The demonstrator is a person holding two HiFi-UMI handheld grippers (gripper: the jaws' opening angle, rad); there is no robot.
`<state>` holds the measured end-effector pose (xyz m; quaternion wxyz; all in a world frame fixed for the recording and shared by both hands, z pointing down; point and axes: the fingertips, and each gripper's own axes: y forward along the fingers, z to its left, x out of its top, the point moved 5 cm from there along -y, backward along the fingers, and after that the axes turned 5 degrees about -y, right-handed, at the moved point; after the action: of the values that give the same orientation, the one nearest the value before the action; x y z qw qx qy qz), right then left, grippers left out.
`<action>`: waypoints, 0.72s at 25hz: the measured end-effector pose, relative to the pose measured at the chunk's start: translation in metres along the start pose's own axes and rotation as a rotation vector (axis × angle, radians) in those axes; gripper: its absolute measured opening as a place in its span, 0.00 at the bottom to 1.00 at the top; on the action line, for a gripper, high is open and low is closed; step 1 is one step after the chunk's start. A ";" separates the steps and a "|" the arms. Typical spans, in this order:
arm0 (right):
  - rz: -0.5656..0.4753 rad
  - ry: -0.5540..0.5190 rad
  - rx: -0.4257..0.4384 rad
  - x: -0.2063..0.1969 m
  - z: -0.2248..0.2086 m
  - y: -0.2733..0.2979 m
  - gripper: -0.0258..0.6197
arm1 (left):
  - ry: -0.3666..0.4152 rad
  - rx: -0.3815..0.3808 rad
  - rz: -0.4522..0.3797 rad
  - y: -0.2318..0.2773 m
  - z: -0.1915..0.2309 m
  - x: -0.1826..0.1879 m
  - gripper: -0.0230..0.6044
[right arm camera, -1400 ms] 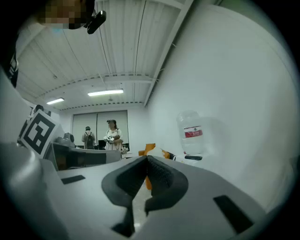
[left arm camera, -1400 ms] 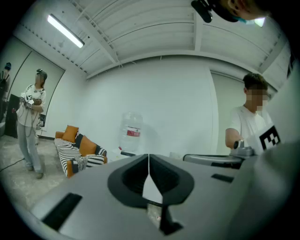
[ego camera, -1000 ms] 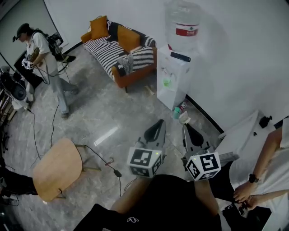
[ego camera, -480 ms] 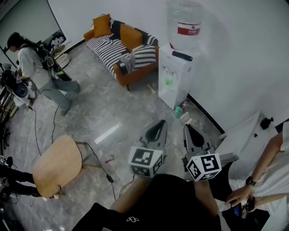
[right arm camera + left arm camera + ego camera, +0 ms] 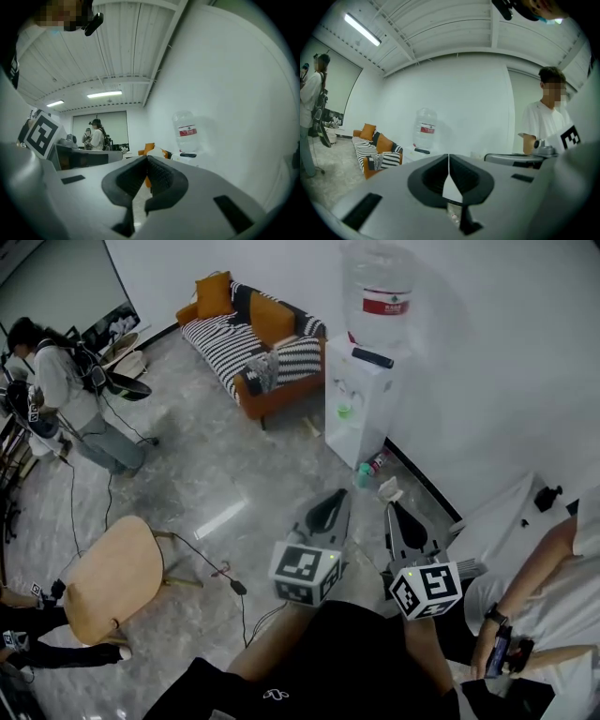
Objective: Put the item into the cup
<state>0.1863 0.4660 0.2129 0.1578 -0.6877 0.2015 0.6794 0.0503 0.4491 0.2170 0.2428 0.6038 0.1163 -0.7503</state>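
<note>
Grippers: two. The left gripper (image 5: 334, 493) and the right gripper (image 5: 388, 506) are held side by side, a little apart, over the grey marble-look floor (image 5: 234, 474), and both point towards the dispenser.
Marker cubes: two, one (image 5: 303, 573) on the left gripper and one (image 5: 427, 589) on the right.
Left gripper (image 5: 448, 159): the jaws are pressed together at the tips, with only a small gap behind the tips. Nothing is between them and they touch nothing else.
Right gripper (image 5: 146, 161): the jaws are closed against each other with nothing in between.
Item and cup: I cannot tell from any view which thing is either one. Neither gripper carries anything.
Water dispensers: one white floor-standing cabinet (image 5: 356, 399) against the wall. One large clear bottle with a red label (image 5: 380, 287) stands on top, and one flat black object (image 5: 373, 357) lies beside the bottle.
Small things on the floor: one teal container (image 5: 362, 474) at the foot of the dispenser, beside some pale scraps.
Sofas: one orange sofa with black-and-white striped cushions (image 5: 253, 343), beyond the dispenser.
Wooden furniture: one pale wooden seat with rounded corners (image 5: 112, 577), at the left.
Tables: one white table (image 5: 506, 521) at the right, with a small black object (image 5: 548, 493) on it.
People besides the wearer: at least three. One stands at the far left with a backpack (image 5: 56, 381), one in a white shirt at the right holds a dark phone (image 5: 553, 577), and one pair of legs shows at the lower left (image 5: 37, 652).
</note>
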 end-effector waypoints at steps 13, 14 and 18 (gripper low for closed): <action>-0.026 0.008 0.007 -0.012 -0.019 -0.034 0.06 | 0.036 0.010 -0.010 -0.010 -0.032 -0.014 0.06; -0.025 0.008 0.009 -0.013 -0.019 -0.035 0.06 | 0.039 0.013 -0.009 -0.010 -0.032 -0.014 0.06; -0.024 0.007 -0.004 -0.017 -0.027 -0.038 0.06 | 0.059 0.016 -0.012 -0.007 -0.033 -0.015 0.06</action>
<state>0.2281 0.4867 0.2282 0.1639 -0.6928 0.1923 0.6754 0.0767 0.4741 0.2225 0.2299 0.6268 0.1210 -0.7346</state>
